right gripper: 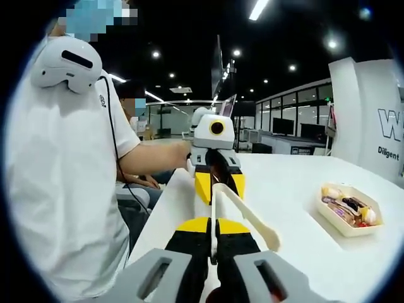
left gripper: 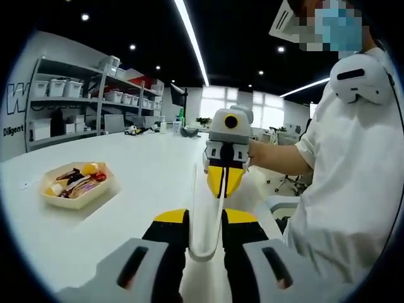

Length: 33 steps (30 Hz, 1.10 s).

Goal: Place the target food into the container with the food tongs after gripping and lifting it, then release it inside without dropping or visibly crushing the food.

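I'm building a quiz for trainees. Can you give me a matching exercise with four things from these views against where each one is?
Things:
1. tongs
2. food tray
3. storage bins
4. white headset

Places:
A. on the metal shelving by the wall
B. high against the person's shirt
C. held between the left claw and the right claw
D. resting on the white table

Pairs: 1-C, 2-D, 3-A, 4-B

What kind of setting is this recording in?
Likely an office or lab workspace: a long white table, metal shelving with storage bins, and ceiling strip lights.
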Each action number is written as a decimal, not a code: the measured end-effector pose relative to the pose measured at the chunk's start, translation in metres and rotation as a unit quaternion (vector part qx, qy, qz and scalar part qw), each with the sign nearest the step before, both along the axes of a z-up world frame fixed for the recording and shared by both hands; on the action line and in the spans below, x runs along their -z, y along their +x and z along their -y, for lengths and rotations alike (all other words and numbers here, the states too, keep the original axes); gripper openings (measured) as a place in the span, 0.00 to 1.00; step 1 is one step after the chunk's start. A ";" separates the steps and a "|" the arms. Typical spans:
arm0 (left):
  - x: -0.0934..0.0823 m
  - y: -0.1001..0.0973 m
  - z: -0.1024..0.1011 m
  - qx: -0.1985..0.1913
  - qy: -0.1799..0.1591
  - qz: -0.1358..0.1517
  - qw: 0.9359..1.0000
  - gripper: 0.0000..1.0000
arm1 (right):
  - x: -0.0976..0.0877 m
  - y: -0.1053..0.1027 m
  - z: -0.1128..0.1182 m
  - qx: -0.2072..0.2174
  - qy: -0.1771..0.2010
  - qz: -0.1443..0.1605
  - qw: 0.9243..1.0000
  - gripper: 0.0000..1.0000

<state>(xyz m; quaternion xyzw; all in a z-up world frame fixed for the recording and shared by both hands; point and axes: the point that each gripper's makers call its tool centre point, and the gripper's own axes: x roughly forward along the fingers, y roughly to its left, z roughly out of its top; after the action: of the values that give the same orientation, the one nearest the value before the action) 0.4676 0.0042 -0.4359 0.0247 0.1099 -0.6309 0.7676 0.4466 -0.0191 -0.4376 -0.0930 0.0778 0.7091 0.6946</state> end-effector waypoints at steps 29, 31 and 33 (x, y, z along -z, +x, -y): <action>0.009 0.018 -0.003 -0.013 0.013 -0.009 1.000 0.20 | 0.010 0.017 0.000 0.003 0.001 -0.011 1.000 0.00; 0.011 0.019 -0.003 -0.014 0.014 -0.011 1.000 0.20 | 0.010 0.018 0.000 0.004 0.001 -0.012 1.000 0.00; 0.012 0.021 -0.003 -0.016 0.014 -0.013 1.000 0.20 | 0.011 0.019 0.000 0.005 0.000 -0.013 1.000 0.00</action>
<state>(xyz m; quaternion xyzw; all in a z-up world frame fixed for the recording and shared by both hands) 0.4889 0.0076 -0.4477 0.0255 0.1293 -0.6174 0.7755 0.4659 -0.0192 -0.4489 -0.0836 0.0867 0.7070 0.6969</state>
